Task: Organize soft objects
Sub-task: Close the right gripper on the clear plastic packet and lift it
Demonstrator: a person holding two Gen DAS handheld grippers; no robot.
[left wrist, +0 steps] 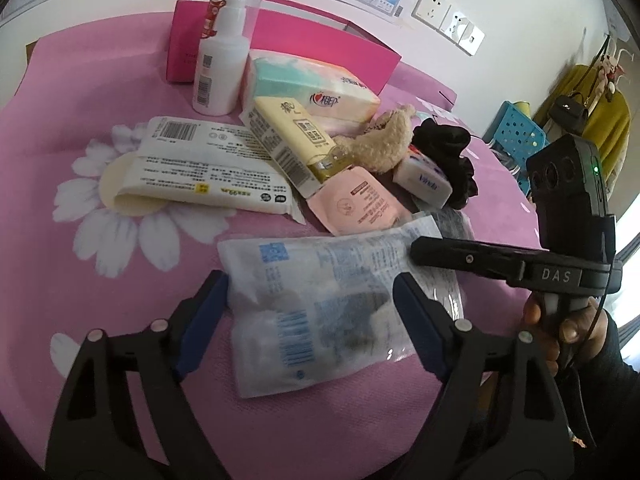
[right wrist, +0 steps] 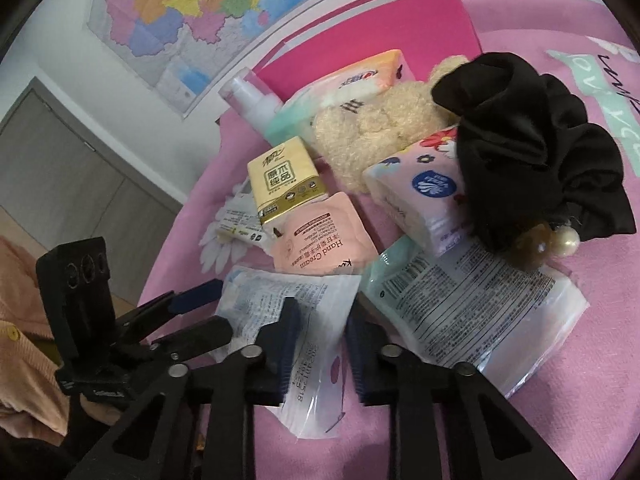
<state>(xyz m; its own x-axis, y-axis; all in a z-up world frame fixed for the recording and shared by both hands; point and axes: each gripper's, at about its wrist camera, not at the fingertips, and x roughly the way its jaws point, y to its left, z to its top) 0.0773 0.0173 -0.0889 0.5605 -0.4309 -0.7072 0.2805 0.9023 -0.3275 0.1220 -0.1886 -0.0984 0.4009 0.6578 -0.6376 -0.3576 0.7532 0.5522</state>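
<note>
A clear plastic pouch (left wrist: 320,300) with blue print lies on the pink cloth (left wrist: 80,80). My left gripper (left wrist: 312,292) is open, its blue pads on either side of the pouch. My right gripper (right wrist: 322,320) is partly open over the same pouch's (right wrist: 316,360) other end; whether the pads touch it is unclear. Behind lie a pink hand cream sachet (right wrist: 320,240), a yellow tissue pack (left wrist: 288,140), a beige plush toy (right wrist: 372,128), a black scrunchie (right wrist: 540,140) and a floral tissue pack (right wrist: 420,196).
A pink box (left wrist: 280,44) stands at the back with a white pump bottle (left wrist: 220,60) before it and a large tissue pack (left wrist: 312,88) beside. A long white wipes pack (left wrist: 200,168) lies left. Another printed clear bag (right wrist: 480,304) lies right.
</note>
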